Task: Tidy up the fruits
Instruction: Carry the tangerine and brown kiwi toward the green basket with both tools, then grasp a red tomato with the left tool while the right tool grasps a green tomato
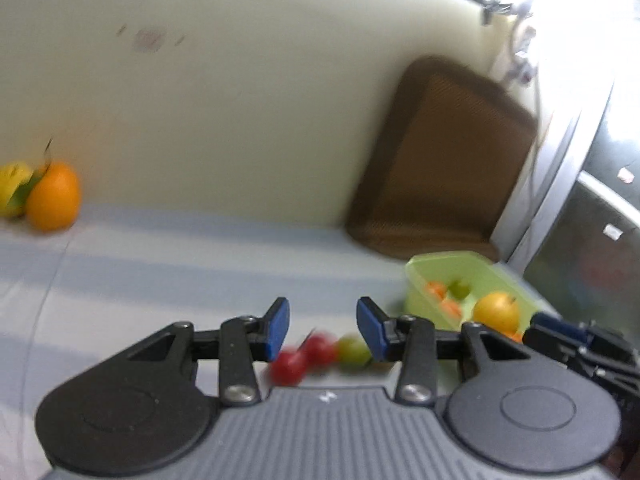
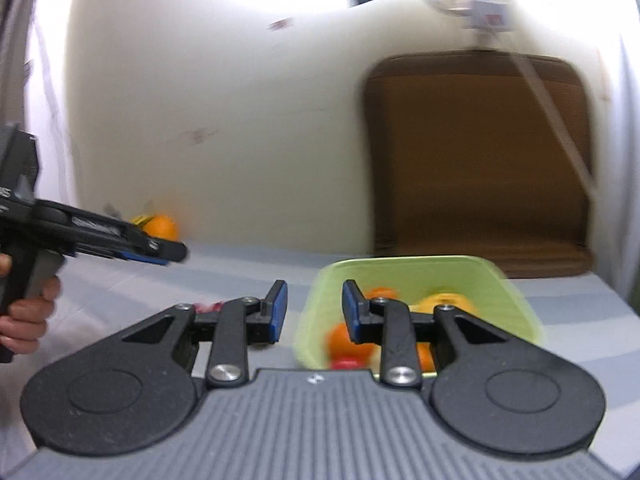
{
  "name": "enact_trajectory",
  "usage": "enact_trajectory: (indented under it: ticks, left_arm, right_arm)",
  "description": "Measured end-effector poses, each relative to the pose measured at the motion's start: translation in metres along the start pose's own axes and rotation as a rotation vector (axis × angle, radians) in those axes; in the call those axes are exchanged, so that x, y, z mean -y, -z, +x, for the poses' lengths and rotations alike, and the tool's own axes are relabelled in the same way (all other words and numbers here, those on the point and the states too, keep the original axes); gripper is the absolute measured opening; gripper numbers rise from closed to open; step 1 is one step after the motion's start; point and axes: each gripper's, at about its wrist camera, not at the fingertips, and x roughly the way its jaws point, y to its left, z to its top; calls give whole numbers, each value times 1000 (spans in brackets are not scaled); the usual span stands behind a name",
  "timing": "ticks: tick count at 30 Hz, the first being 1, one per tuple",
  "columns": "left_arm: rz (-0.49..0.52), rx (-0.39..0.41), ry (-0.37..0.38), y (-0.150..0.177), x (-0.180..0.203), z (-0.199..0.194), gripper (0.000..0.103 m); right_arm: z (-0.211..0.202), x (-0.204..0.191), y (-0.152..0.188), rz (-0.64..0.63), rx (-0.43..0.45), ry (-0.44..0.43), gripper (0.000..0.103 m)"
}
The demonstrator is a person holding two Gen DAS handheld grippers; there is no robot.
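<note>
Lying before the left tool (image 1: 323, 330), both tools spread empty: two red cherries (image 1: 304, 356), one green fruit (image 1: 352, 350).

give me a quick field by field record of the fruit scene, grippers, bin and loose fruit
left gripper: open, empty, blue pads apart
right gripper: open, empty, over the bin's near left rim
light green plastic bin: holds several fruits, orange and yellow ones among them
small red fruits: loose on the cloth, just ahead of the left gripper
small green fruit: loose beside the red ones
large orange: far left by the wall, next to a yellow fruit
surface: pale striped tablecloth
image quality: motion-blurred
</note>
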Motion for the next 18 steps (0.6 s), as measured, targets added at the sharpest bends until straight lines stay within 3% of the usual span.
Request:
enact_trajectory:
  ticks: [2, 4, 9, 14, 18]
  left_arm:
    - [-10, -36, 6, 11, -8, 6, 39]
    - [-3, -52, 15, 18, -9, 12, 48]
    - [68, -70, -21, 23, -7, 31, 48]
    - [98, -86, -31, 29, -10, 39, 42]
    - [132, -87, -46, 33, -9, 44, 29]
  right_arm:
    - [14, -18, 2, -55, -45, -25, 32]
    - [32, -32, 4, -119, -99, -48, 32]
    - [73, -53, -2, -302, -196, -98, 33]
    - [102, -55, -18, -380, -304, -164, 33]
    - [131, -54, -28, -383, -408, -200, 33]
